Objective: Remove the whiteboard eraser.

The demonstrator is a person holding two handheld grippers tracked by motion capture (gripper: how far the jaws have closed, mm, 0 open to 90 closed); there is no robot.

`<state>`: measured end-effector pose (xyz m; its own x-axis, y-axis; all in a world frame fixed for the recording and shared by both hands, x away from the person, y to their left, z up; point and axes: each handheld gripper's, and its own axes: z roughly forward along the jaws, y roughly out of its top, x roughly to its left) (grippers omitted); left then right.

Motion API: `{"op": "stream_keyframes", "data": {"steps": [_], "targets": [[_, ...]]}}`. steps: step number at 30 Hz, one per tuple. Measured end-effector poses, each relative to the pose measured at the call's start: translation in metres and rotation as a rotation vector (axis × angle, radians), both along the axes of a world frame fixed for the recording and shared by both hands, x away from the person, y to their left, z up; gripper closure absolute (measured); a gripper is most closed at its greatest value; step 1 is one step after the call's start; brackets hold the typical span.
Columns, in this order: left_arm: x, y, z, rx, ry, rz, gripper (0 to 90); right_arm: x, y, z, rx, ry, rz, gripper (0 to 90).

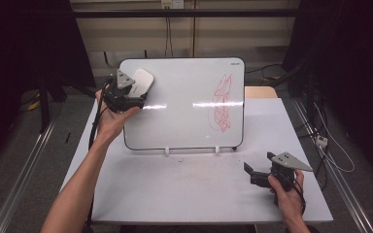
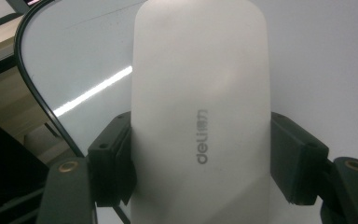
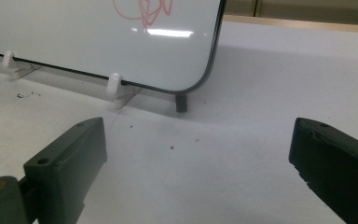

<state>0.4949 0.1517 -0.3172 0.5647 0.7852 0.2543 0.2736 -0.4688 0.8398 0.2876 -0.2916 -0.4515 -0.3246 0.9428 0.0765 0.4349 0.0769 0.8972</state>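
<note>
The eraser [image 2: 198, 116] is clamped between the left gripper [image 1: 126, 94] jaws at the whiteboard [image 1: 184, 126] corner. It should be kept flat and swept toward the red scribble [image 1: 223, 102]. The right gripper [image 1: 267, 174] jaws are held apart, empty.

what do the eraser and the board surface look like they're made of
Eraser: probably matte white plastic, a smooth moulded shell with a printed grey logo. Whiteboard: glossy, hard coated surface, judging by the sharp light streaks mirrored on it, with a thin dark rim; core material unclear.

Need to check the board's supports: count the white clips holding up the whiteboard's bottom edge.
2: one white clip left of centre under the whiteboard, one toward the right. A dark leg stands near the right corner.
</note>
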Motion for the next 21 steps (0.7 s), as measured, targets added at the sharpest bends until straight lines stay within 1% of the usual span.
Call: {"op": "stream_keyframes", "data": {"steps": [1,2,3,4,5,6,8,9,10,11,14,16,19,21], "targets": [[0.000,0.000,0.000,-0.003,-0.004,0.005,31.3,0.000,0.000,0.000,0.002,0.002,-0.001,4.2],[-0.001,0.000,0.000,-0.016,-0.006,0.005,31.3,0.000,0.000,0.000,0.003,0.000,-0.001,4.2],[-0.003,0.002,0.005,-0.046,-0.011,0.000,31.3,0.000,0.000,0.000,0.002,0.001,-0.001,4.2],[-0.005,0.003,0.008,-0.056,-0.024,0.001,31.3,0.000,0.000,0.000,0.002,0.001,-0.001,4.2],[-0.005,0.003,0.008,-0.056,-0.024,0.001,31.3,0.000,0.000,0.000,0.002,0.001,-0.001,4.2],[-0.008,0.002,0.012,-0.061,-0.039,0.002,31.3,0.000,0.000,0.000,0.001,0.001,-0.001,4.2],[-0.009,0.003,0.013,-0.064,-0.037,0.001,31.3,0.000,0.000,0.000,0.001,0.001,-0.001,4.2],[-0.009,0.003,0.013,-0.069,-0.044,0.006,31.3,0.000,0.001,0.001,0.000,0.000,0.000,4.2],[-0.010,0.003,0.013,-0.072,-0.044,0.006,31.3,0.000,0.001,0.001,0.000,0.000,0.000,4.2],[-0.011,0.003,0.013,-0.083,-0.045,0.010,31.3,0.000,0.001,0.001,0.000,0.001,-0.001,4.2],[-0.014,0.002,0.014,-0.077,-0.050,0.004,31.2,0.001,0.001,0.002,0.005,-0.003,-0.008,4.2],[-0.017,-0.001,0.016,-0.061,-0.065,-0.016,31.3,0.002,0.003,0.002,-0.002,0.002,-0.005,4.3],[-0.022,-0.004,0.018,-0.070,-0.073,-0.033,31.2,0.002,0.005,0.001,-0.007,0.005,-0.002,4.3],[-0.024,-0.006,0.020,-0.076,-0.088,-0.036,31.3,0.001,0.005,0.001,-0.003,0.003,-0.002,4.3]]}}
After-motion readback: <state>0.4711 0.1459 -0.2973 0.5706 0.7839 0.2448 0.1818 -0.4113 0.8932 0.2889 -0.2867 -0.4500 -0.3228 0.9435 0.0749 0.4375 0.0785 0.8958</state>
